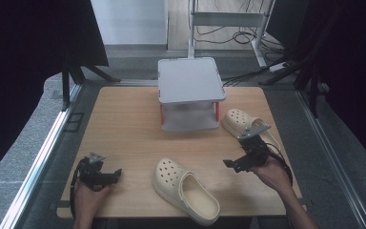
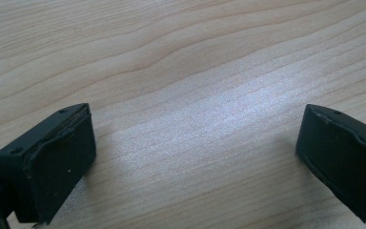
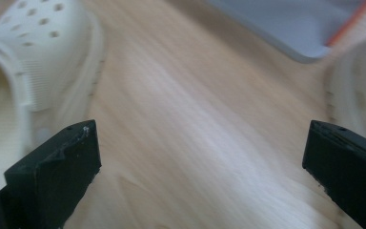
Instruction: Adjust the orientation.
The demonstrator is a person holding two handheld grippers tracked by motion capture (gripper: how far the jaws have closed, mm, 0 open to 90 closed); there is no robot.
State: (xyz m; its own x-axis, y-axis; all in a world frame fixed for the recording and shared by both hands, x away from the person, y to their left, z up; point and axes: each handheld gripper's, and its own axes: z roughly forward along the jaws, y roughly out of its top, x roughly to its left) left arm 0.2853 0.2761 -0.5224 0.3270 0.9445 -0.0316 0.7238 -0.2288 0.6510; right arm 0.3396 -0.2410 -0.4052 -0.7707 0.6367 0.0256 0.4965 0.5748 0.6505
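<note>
- Gaping wide, the right tool (image 1: 237, 161) hovers near the table's (image 1: 124, 124) right edge, held in the person's right hand (image 1: 272, 174); nothing sits between its jaws.
- Its own view shows both black jaws far apart over bare wood, with no pad touching anything.
- One cream clog (image 1: 186, 190) lies near the table's front edge, about midway along it, toe pointing toward the far left and heel opening toward the front right; it rests just left of the right tool, apart from it.
- In the right gripper view that clog (image 3: 26, 67) appears blurred at the upper left, beyond the left jaw and clear of it.
- A second cream clog (image 1: 240, 121) lies by the right edge, farther back, partly hidden behind the right tool; whether the tool touches it cannot be told from the high view.
- The left tool (image 1: 109, 177) sits near the table's front left corner in the left hand (image 1: 89, 198), jaws spread wide and empty.
- Its own view shows only wood grain between the jaws, which rest low over the table.
- A grey two-level rack (image 1: 190, 93) with orange posts stands at the middle of the far edge, well apart from both tools.
</note>
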